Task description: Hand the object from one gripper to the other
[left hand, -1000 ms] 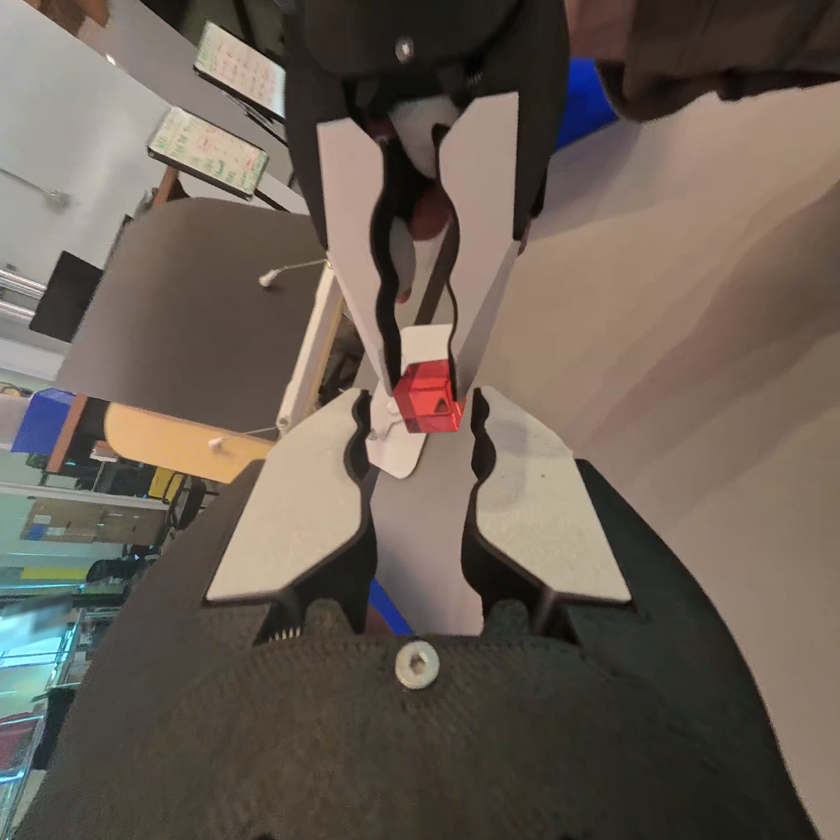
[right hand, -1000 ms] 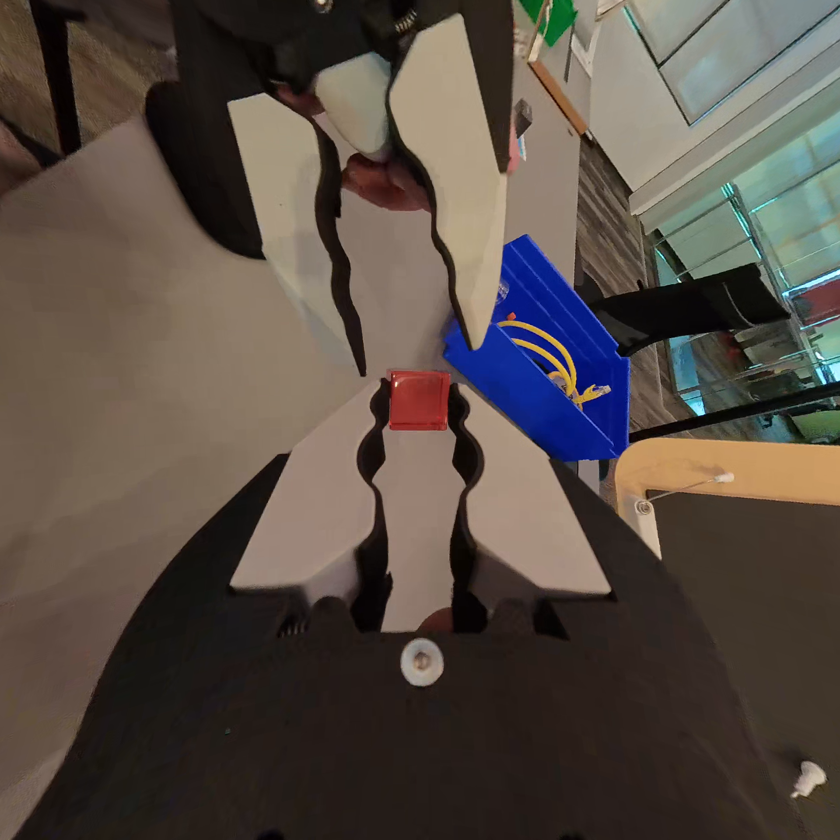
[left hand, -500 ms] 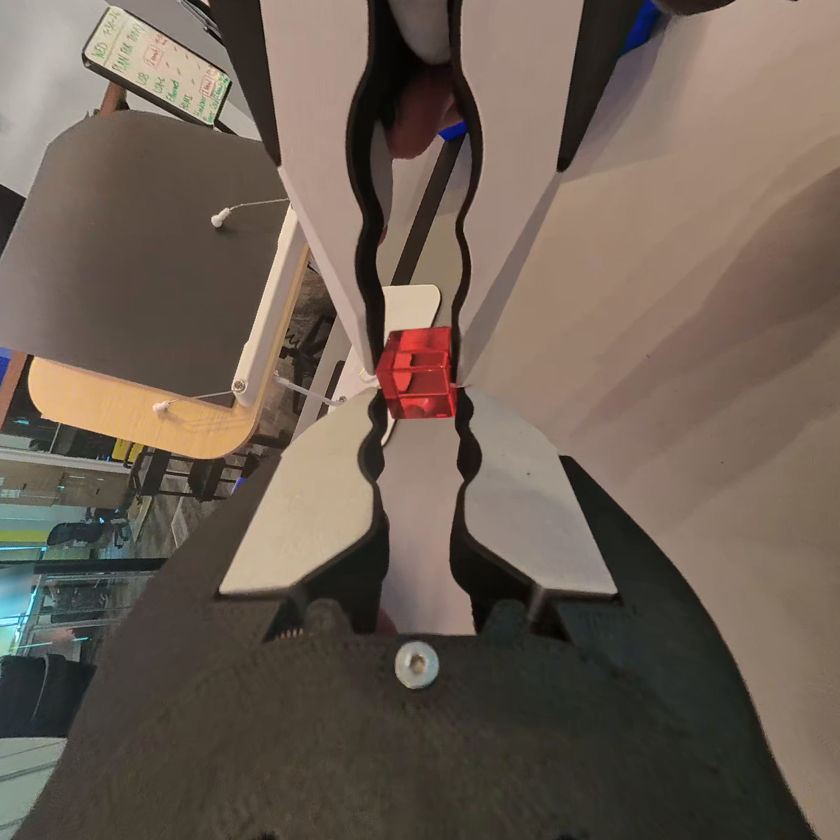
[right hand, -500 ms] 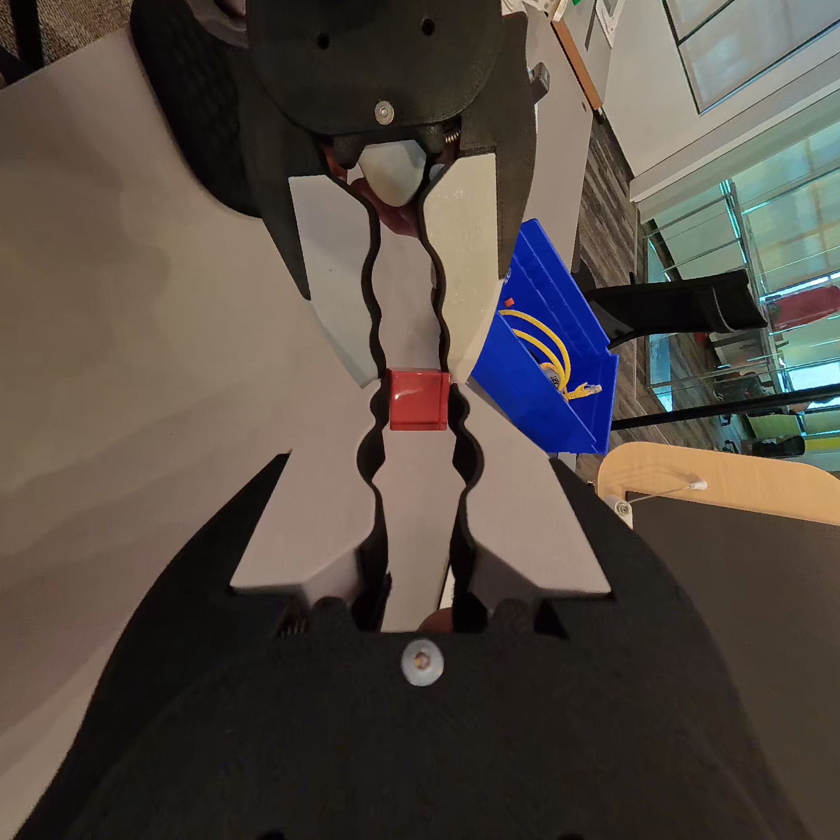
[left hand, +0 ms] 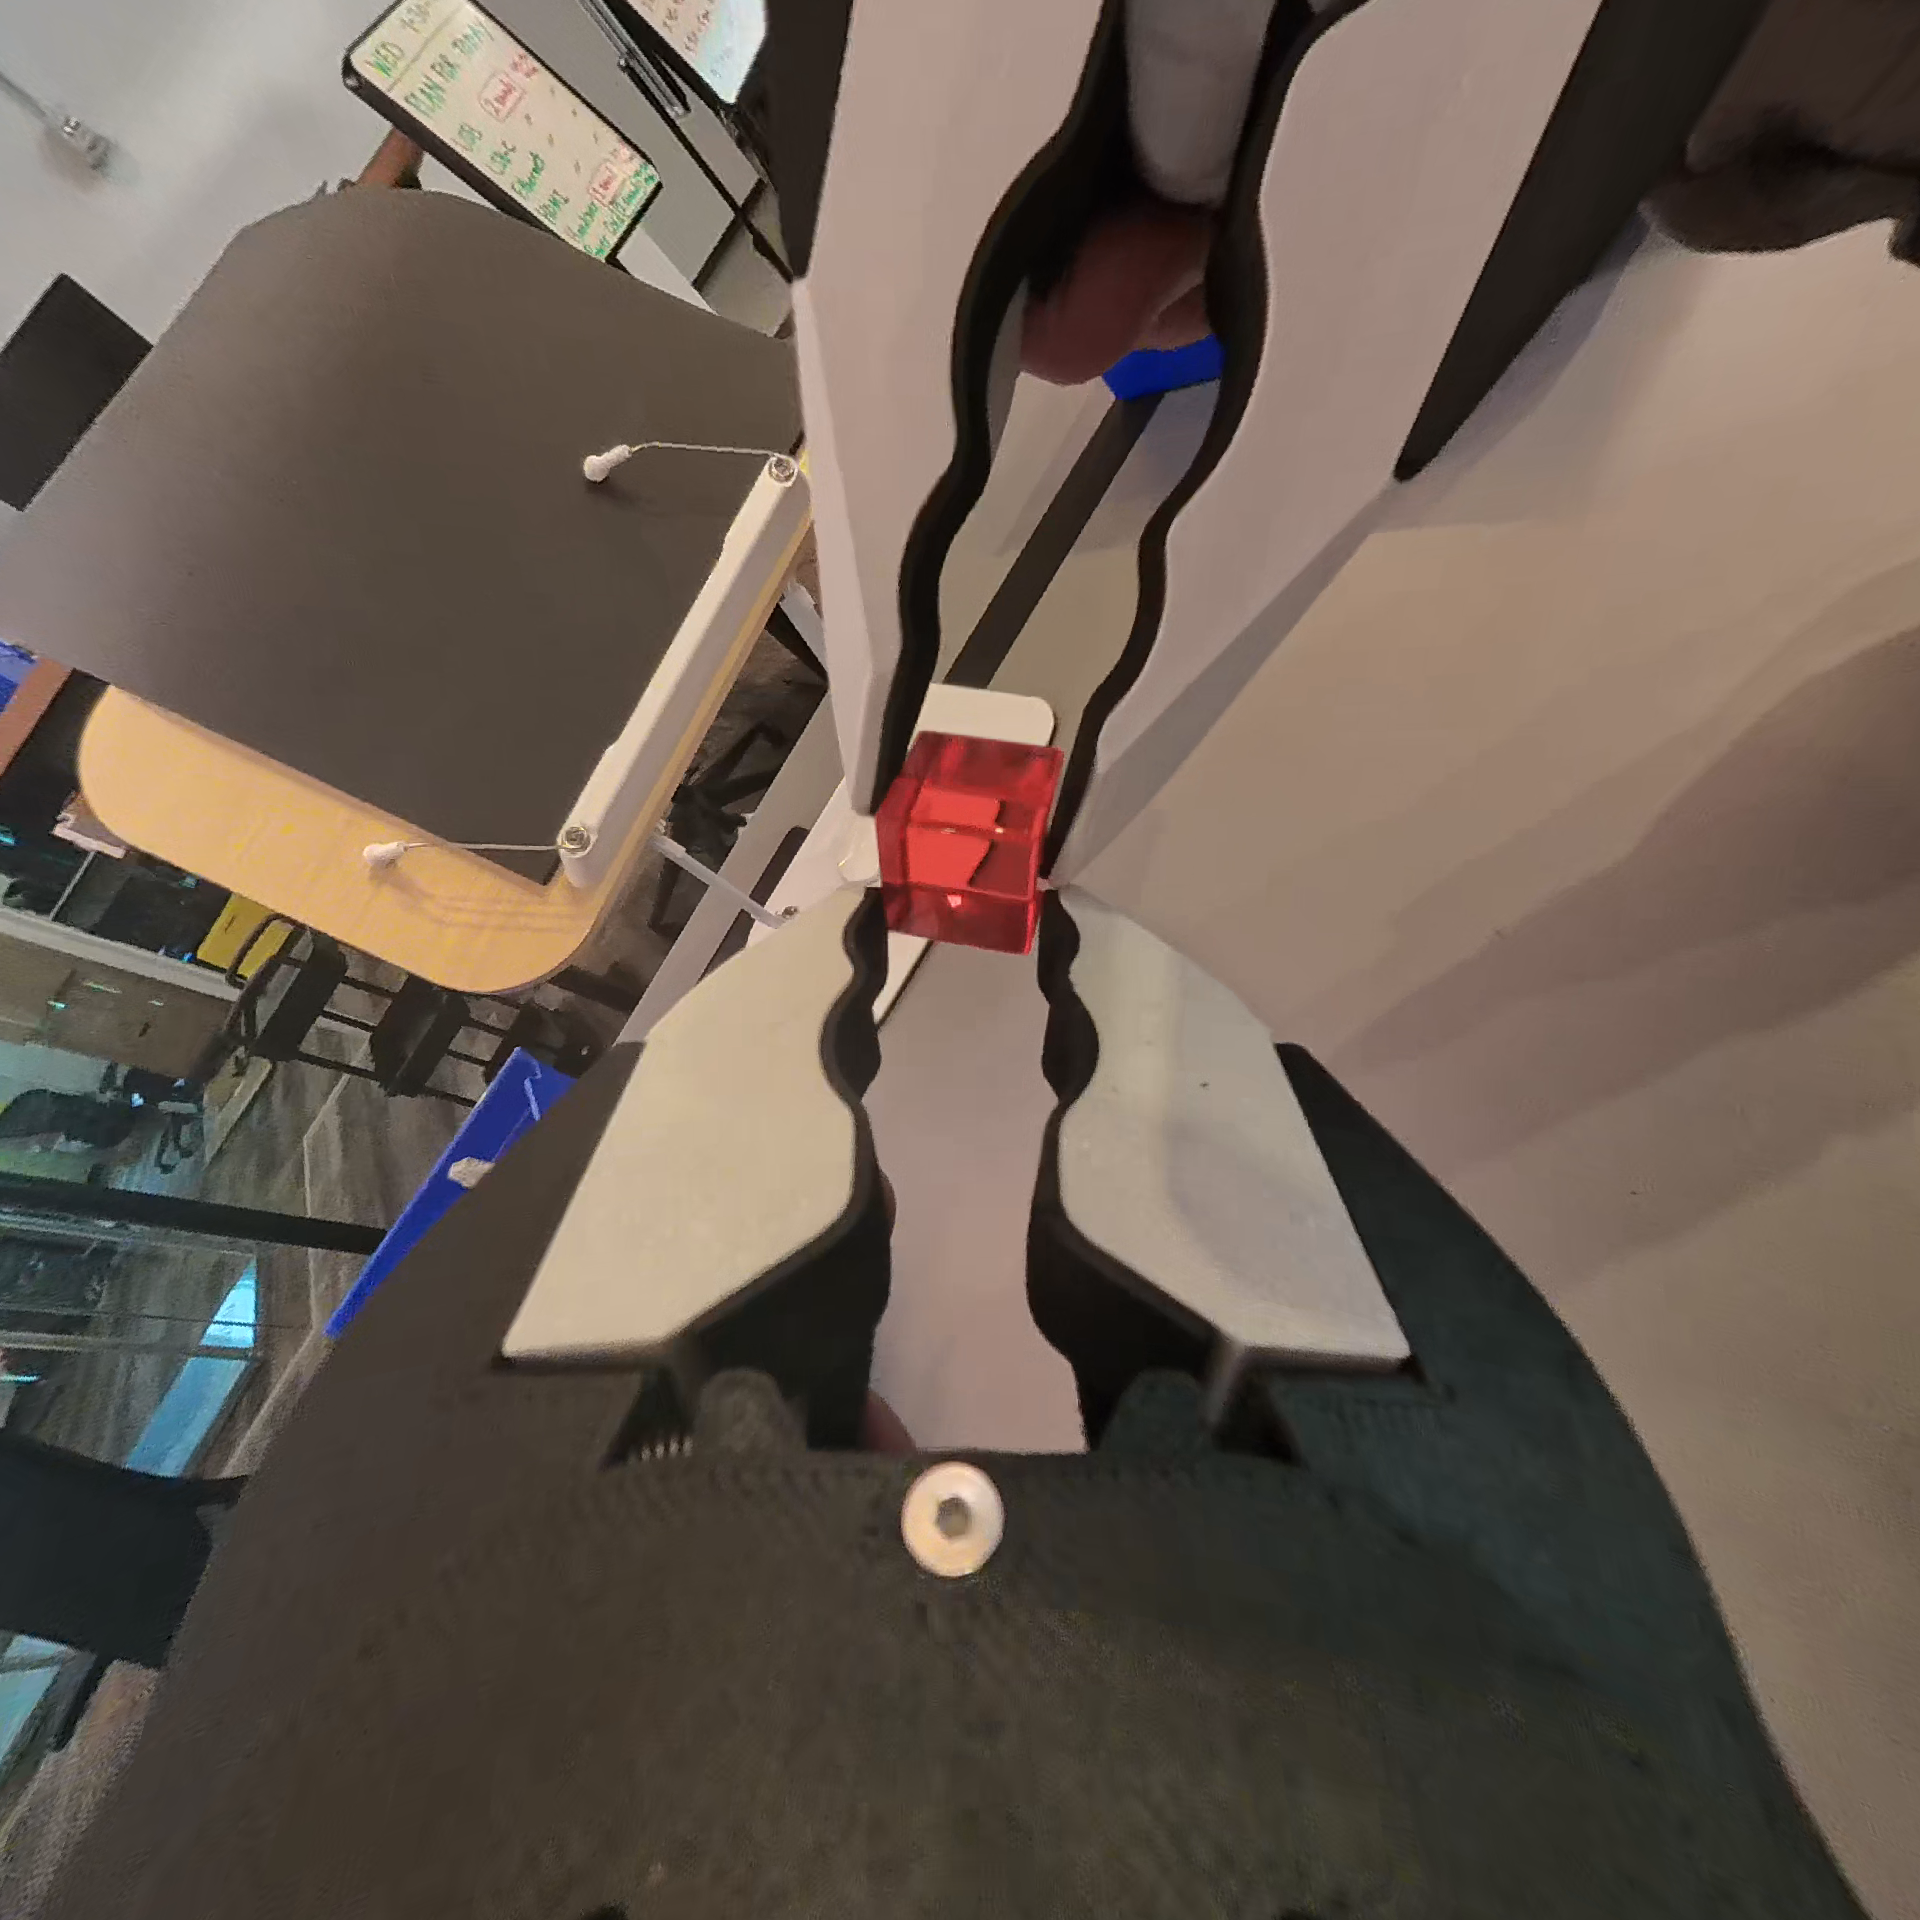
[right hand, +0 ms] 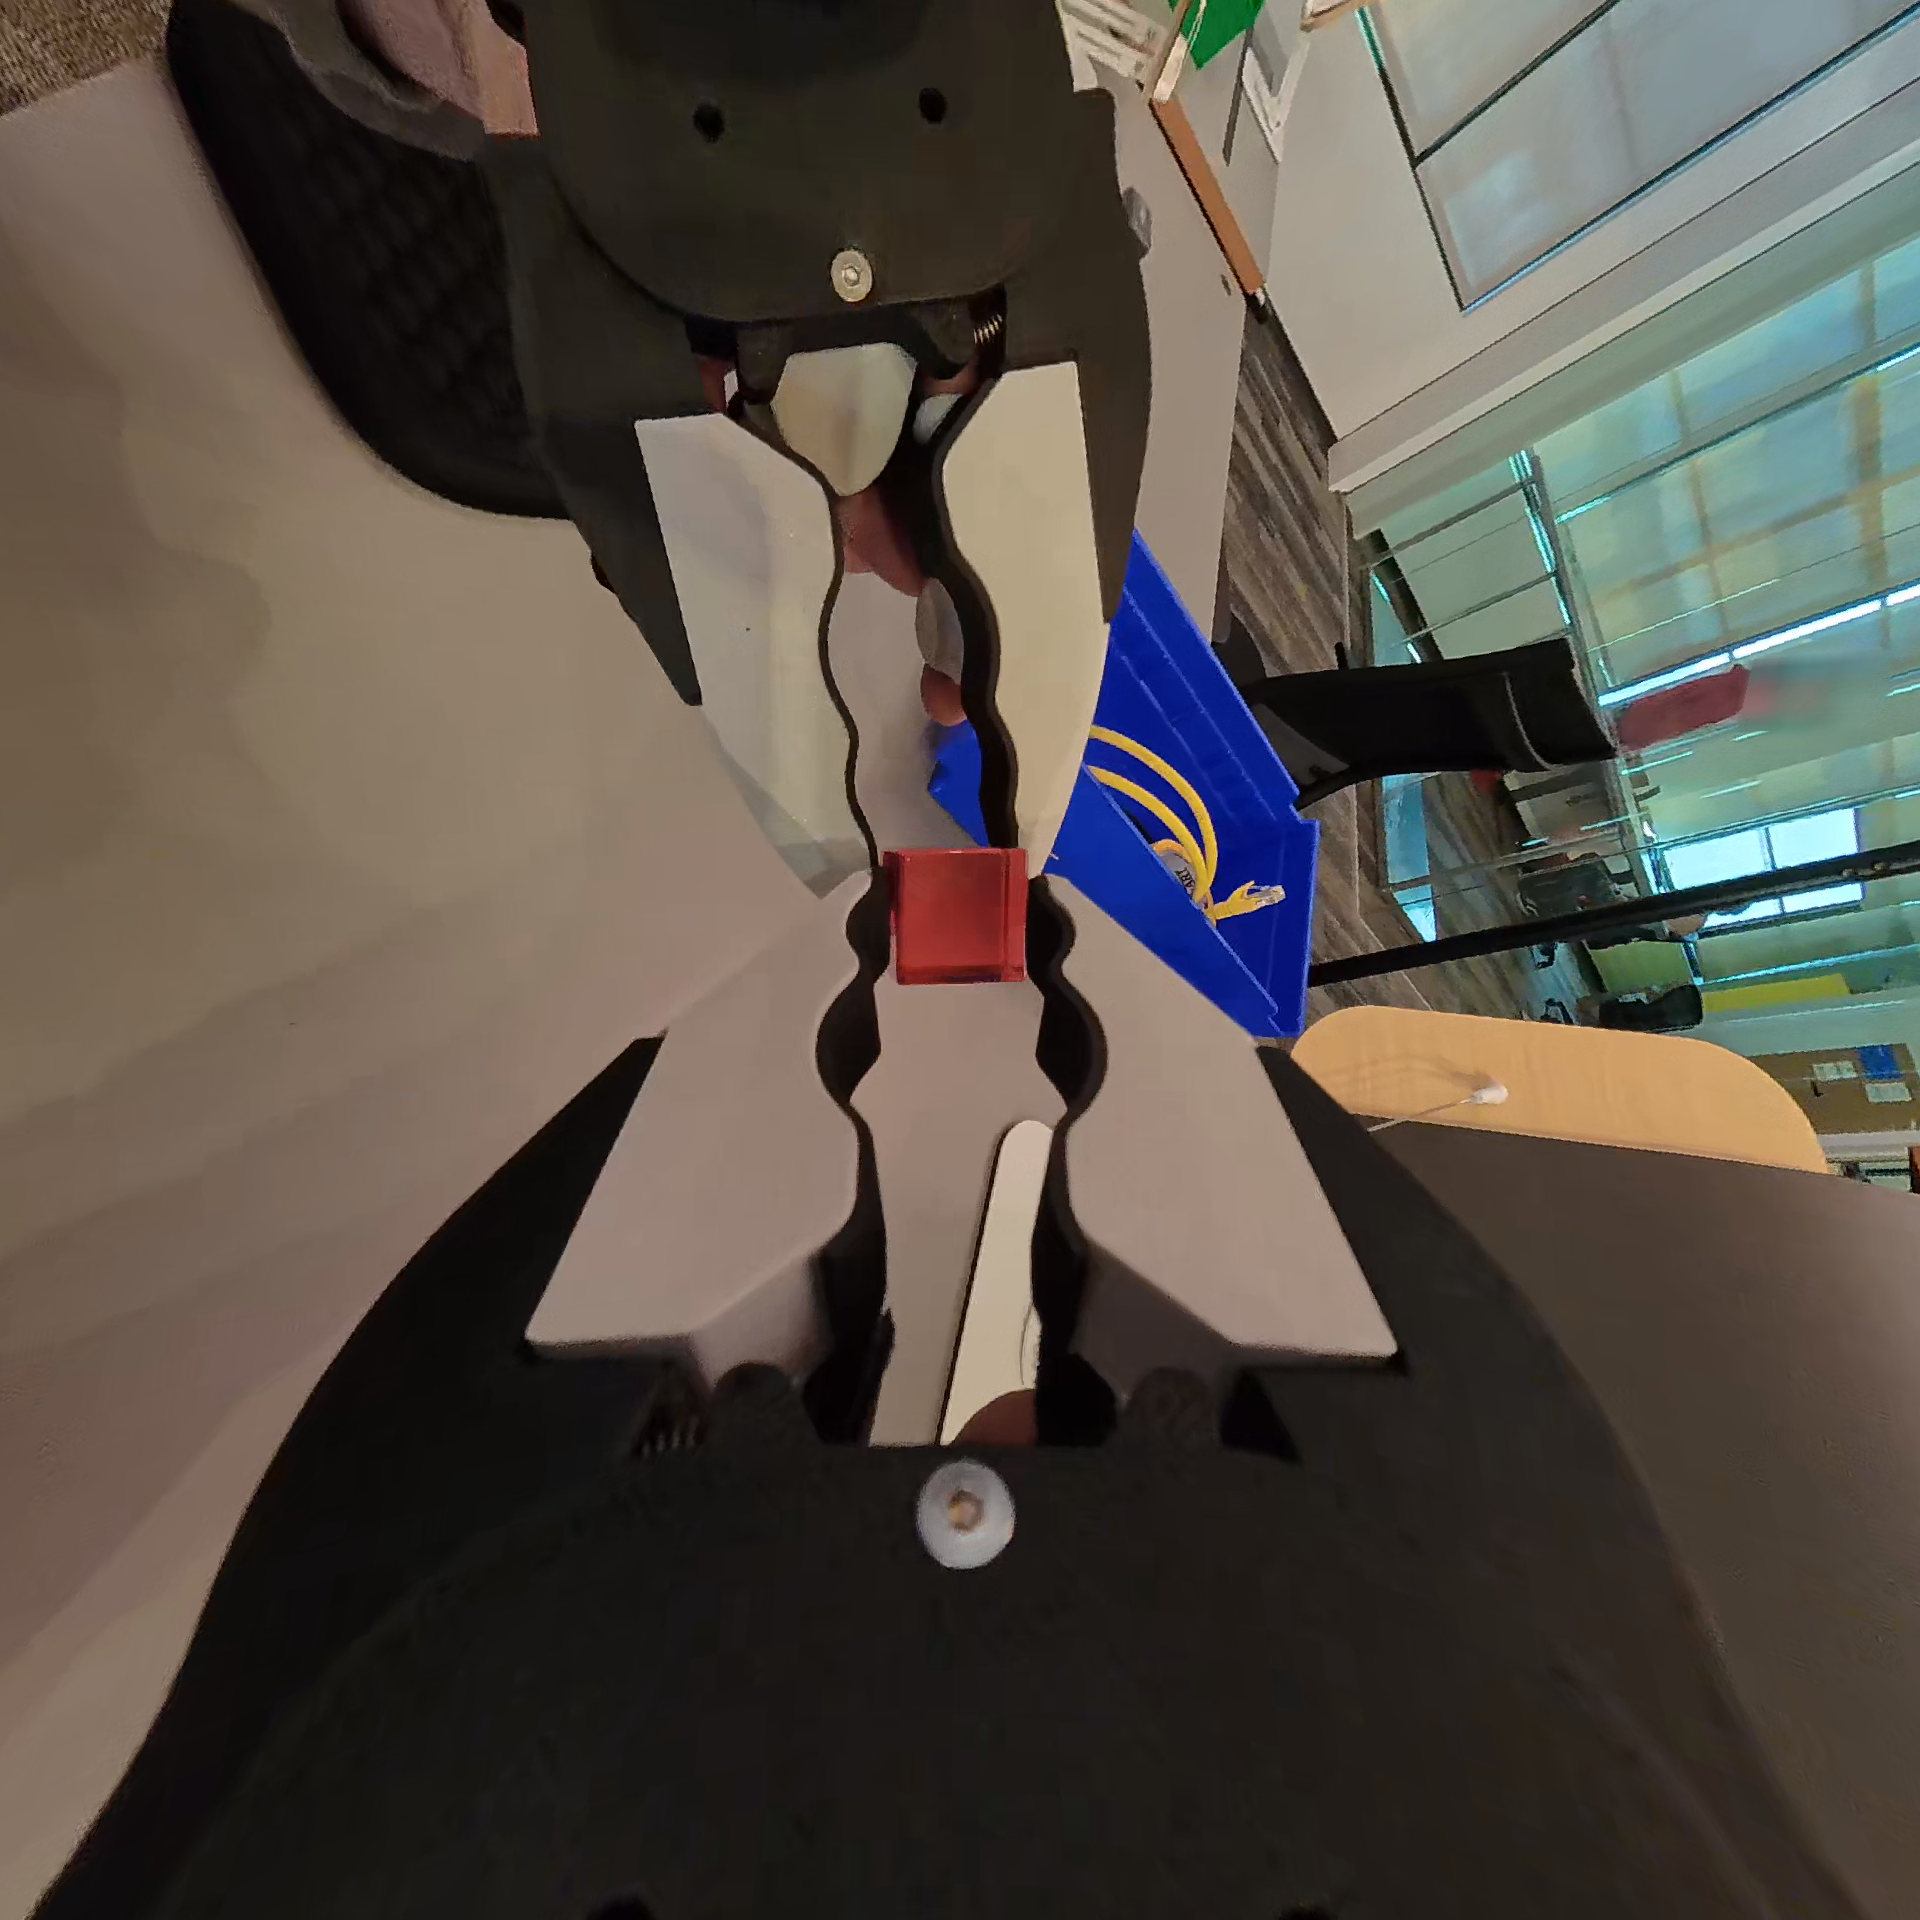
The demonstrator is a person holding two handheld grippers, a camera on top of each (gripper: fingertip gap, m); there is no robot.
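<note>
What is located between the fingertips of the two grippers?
The red cube, tips of left gripper and right gripper meeting around it, shown in both wrist views.

We list a pale grey counter (right hand: 312, 831), a blue bin (right hand: 1195, 883) holding yellow cable (right hand: 1184, 821), a dark-topped wooden table (left hand: 395, 520), and a whiteboard (left hand: 499, 135).

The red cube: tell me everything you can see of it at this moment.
The red cube is small, glossy and see-through, like clear plastic, with sharp edges and bright reflections inside. It is off the grey table, held in mid-air between the two grippers, which meet tip to tip. The right gripper clamps it between its fingertips; the left gripper has its fingertips at the cube's near edge, but firm contact there cannot be told.
</note>
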